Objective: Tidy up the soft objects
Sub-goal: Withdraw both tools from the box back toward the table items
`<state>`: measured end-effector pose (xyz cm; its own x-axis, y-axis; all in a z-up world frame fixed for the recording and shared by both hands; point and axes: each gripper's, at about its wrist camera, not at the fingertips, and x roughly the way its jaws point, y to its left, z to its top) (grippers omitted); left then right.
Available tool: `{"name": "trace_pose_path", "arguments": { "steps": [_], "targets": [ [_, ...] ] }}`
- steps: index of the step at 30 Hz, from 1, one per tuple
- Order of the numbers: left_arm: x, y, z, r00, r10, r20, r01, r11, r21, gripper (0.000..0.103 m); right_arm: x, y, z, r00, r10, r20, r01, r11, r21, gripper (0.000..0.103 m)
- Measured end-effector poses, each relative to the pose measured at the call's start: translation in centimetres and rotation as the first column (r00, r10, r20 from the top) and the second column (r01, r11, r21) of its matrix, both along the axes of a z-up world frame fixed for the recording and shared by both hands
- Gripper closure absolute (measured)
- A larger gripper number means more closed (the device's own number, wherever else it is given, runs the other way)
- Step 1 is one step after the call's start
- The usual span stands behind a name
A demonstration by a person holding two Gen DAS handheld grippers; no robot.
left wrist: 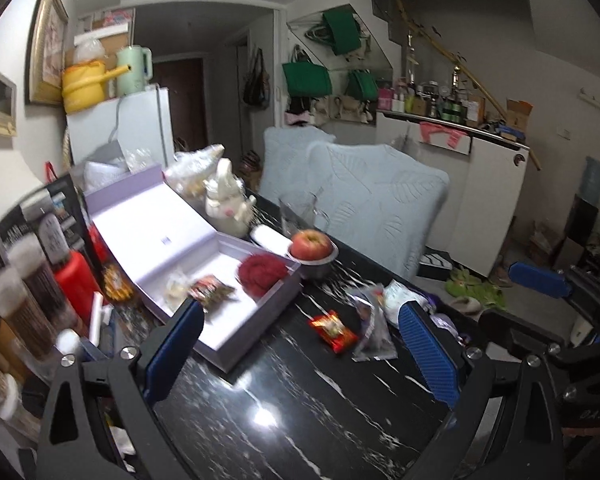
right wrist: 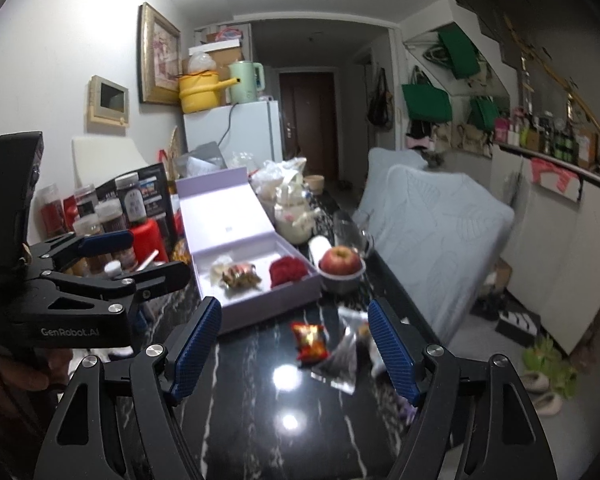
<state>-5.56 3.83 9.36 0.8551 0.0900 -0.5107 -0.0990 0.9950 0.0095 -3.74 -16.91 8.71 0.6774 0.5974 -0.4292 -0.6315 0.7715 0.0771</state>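
Black marble with white veins makes the table top, and on it, in front of both grippers, lie the soft things not yet put away: one red snack packet, one clear plastic bag with something dark in it, and further right a crumpled white bag, so I count three loose items, though the heap at the right is blurred and may hide more. The open lilac gift box already holds three things: one red knitted ball, one shiny wrapped packet and one pale small bag. Behind the box stand one apple in one metal bowl and one white plush toy. The left gripper is released, its jaws wide apart with nothing between them, and the right gripper is also released and empty, with the red packet seen between its blue pads but not touched. I judge that the step in hand is to pick the red packet. To do it well, the right gripper should come down over the packet with one pad on each side, close gently because the foil is slippery and easy to crush, and lift it clear of the plastic bag just beside it before carrying it over the box wall.
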Motion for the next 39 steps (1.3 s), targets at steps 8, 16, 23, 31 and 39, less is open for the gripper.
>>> {"name": "trace_pose_path", "arguments": {
  "steps": [8,16,23,31,39],
  "targets": [
    [0.5,-1.7,-3.6,0.994,-0.091,-0.059,0.088,0.994,-0.057,0.004,-0.5,-2.0,-4.2,0.996,-0.050,-0.079,0.048,0.999,-0.016,0.027],
    [1.8,-4.2,-7.1,0.972,-0.198,-0.128,0.187,0.978,-0.094,0.004,0.1,-3.8,-7.6,0.984,-0.091,-0.153,0.090,0.996,-0.015,0.027],
    [3.6,-5.0,-9.4,0.958,-0.226,-0.180,0.203,0.970,-0.135,0.004,1.6,-5.5,-10.1,0.969,-0.134,-0.208,0.132,0.991,-0.021,0.027],
    [6.1,-5.1,-11.1,0.956,-0.203,-0.214,0.171,0.972,-0.161,0.004,4.2,-7.3,-12.5,0.944,-0.190,-0.269,0.193,0.981,-0.016,0.027],
    [9.2,-5.4,-12.7,0.948,-0.207,-0.240,0.168,0.971,-0.173,0.004,7.4,-8.1,-14.4,0.920,-0.227,-0.319,0.232,0.973,-0.024,0.027]
  ]
}}
